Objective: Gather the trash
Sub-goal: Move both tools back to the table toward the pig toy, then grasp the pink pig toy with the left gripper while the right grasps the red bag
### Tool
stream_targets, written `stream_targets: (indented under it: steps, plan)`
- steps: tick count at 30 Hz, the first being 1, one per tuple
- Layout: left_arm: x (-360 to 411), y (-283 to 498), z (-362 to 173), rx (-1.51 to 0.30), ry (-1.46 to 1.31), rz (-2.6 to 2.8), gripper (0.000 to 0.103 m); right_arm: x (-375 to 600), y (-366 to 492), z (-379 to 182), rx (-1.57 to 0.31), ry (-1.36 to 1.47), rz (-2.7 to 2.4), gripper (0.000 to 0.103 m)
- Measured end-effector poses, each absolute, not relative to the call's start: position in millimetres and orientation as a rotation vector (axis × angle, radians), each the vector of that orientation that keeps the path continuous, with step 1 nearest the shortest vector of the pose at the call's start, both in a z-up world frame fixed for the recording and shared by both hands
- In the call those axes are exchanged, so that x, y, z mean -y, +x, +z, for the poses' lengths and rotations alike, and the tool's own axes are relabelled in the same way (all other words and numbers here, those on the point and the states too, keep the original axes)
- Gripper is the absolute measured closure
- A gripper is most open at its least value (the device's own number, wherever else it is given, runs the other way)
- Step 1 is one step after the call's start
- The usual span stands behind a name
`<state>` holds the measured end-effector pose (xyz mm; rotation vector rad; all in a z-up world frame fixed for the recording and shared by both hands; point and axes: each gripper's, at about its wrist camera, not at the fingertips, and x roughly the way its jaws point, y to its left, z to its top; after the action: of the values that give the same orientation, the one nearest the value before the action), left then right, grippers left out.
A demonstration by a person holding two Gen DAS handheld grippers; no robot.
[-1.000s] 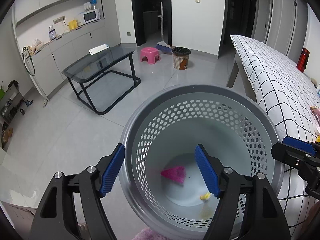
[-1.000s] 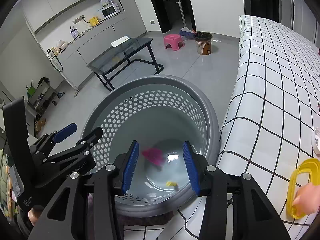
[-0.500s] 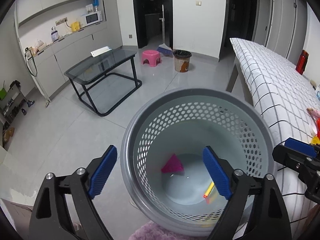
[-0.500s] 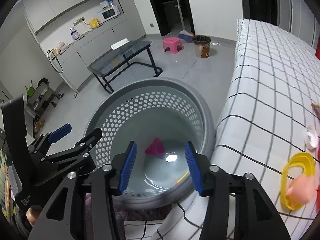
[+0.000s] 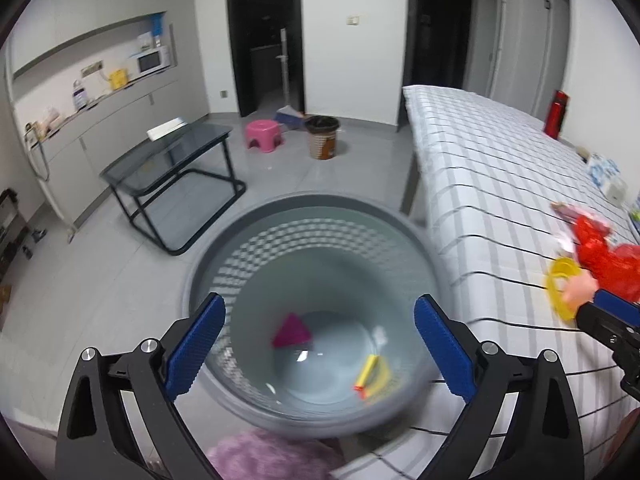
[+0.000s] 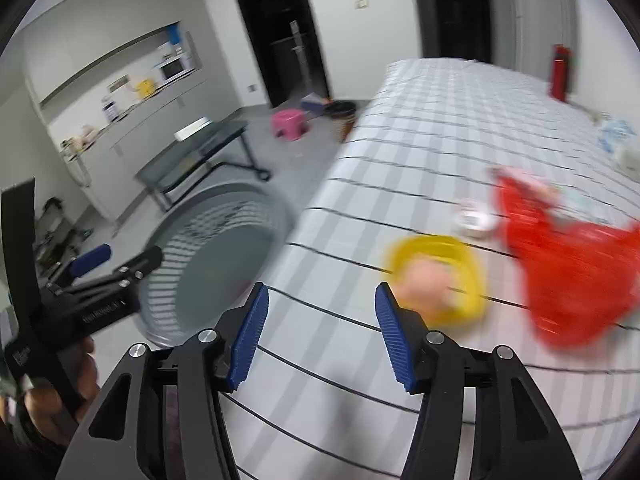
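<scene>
Right wrist view: right hand-held gripper (image 6: 320,336), jaws apart and just widening, empty; next trash, seemingly a yellow ring (image 6: 438,278), lies on the desk at one o'clock—straddle it squarely.

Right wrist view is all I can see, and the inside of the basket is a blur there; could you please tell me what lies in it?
Observer: On the floor of the grey basket lie a pink triangular scrap and a yellow stick with an orange tip.
Operator: Thank you. Are the left tongs carrying anything?
Observer: No. The left tongs hang over the basket; they have just been opening and stand wide, with nothing between the pads.
</scene>
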<state>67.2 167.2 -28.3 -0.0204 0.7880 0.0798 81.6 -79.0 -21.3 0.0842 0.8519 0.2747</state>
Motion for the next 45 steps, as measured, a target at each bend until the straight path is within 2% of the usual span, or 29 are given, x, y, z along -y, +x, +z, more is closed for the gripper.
stream_targets:
  steps: [10,20,30,31,33,37,40,41,45]
  plan:
    - [-81,65,-23,-0.785,-0.003,-0.056,0.009,175,27,-16,-0.808,0.118,0.108,0.047]
    - [8,67,-30,-0.776,0.062,-0.168,0.008,220,13,-25,-0.798,0.198,0.065,0.047]
    - [42,85,-44,-0.794,0.089,-0.172,0.010,245,7,-28,-0.777,0.253,0.061,0.047]
    - [43,86,-46,-0.800,0.086,-0.169,0.013,245,7,-29,-0.778,0.256,0.062,0.047]
    - [44,90,-49,-0.811,0.086,-0.165,0.027,246,7,-31,-0.781,0.263,0.067,0.047]
    - [46,93,-53,-0.820,0.082,-0.175,0.043,246,7,-34,-0.787,0.267,0.071,0.047]
    - [49,91,-51,-0.813,0.091,-0.189,0.068,247,8,-37,-0.788,0.271,0.073,0.047]
    - [50,91,-50,-0.815,0.092,-0.193,0.072,248,8,-37,-0.787,0.274,0.073,0.047]
    - [45,89,-47,-0.816,0.078,-0.200,0.072,248,9,-38,-0.789,0.276,0.074,0.047]
